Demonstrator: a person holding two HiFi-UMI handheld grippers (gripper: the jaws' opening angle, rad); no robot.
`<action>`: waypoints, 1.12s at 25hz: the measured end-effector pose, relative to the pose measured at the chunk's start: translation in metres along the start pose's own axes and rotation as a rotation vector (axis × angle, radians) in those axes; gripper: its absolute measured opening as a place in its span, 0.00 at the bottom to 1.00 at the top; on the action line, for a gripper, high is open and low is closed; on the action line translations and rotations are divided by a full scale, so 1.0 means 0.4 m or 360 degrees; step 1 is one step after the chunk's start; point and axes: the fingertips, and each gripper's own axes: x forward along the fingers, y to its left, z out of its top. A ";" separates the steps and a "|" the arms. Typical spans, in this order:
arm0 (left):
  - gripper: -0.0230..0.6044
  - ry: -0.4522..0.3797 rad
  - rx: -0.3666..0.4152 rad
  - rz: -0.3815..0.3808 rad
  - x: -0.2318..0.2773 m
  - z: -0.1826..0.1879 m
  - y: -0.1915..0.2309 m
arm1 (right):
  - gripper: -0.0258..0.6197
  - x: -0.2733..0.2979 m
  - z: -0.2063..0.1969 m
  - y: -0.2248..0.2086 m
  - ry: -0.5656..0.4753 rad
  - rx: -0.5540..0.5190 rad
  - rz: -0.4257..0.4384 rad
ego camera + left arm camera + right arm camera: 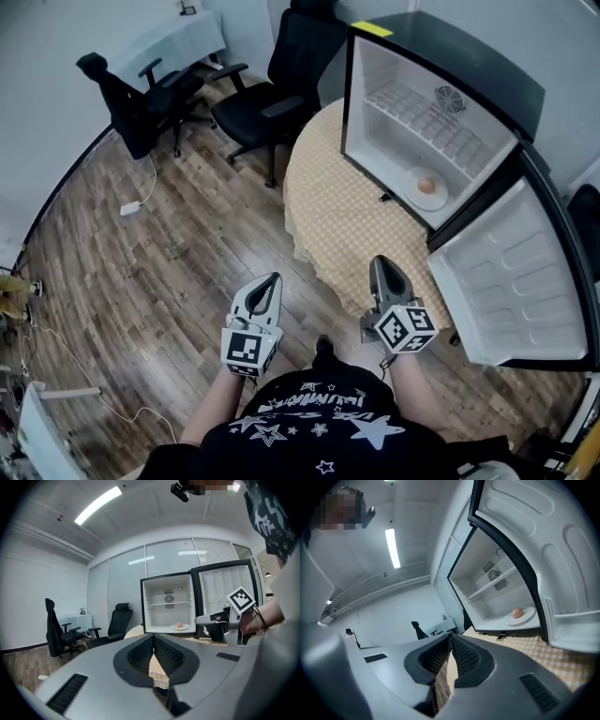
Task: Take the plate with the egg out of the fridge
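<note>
A small fridge [441, 94] stands open on a round table with a checked cloth [347, 225]. On the fridge floor lies a white plate [427, 192] with a brown egg [427, 186] on it. The left gripper view has the plate [179, 627] and egg [178, 624] straight ahead; in the right gripper view the plate [521, 617] and egg [516, 613] sit to the right. My left gripper [272, 279] is shut and empty, near the person's body, well short of the table. My right gripper [380, 262] is shut and empty at the table's near edge, far from the plate.
The fridge door [516, 281] hangs open to the right, beside my right gripper. A wire shelf [431, 122] spans the fridge above the plate. Two black office chairs [272, 94] [141, 98] stand on the wood floor behind the table. A cable and adapter [129, 208] lie at the left.
</note>
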 end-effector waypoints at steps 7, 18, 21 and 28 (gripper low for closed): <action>0.05 0.0051 -0.0004 0.0029 0.064 -0.031 0.001 | 0.10 0.080 -0.011 -0.069 0.0030 0.0046 0.0028; 0.05 0.0024 0.0007 0.0158 0.052 0.004 0.060 | 0.10 0.163 0.015 -0.068 0.0016 0.0110 0.0063; 0.05 0.0030 0.0007 0.0144 0.068 0.004 0.073 | 0.10 0.175 0.023 -0.069 -0.0002 0.0116 0.0059; 0.05 -0.0003 -0.0025 -0.0040 0.196 0.009 0.064 | 0.10 0.169 0.027 -0.152 -0.0051 0.0169 -0.0106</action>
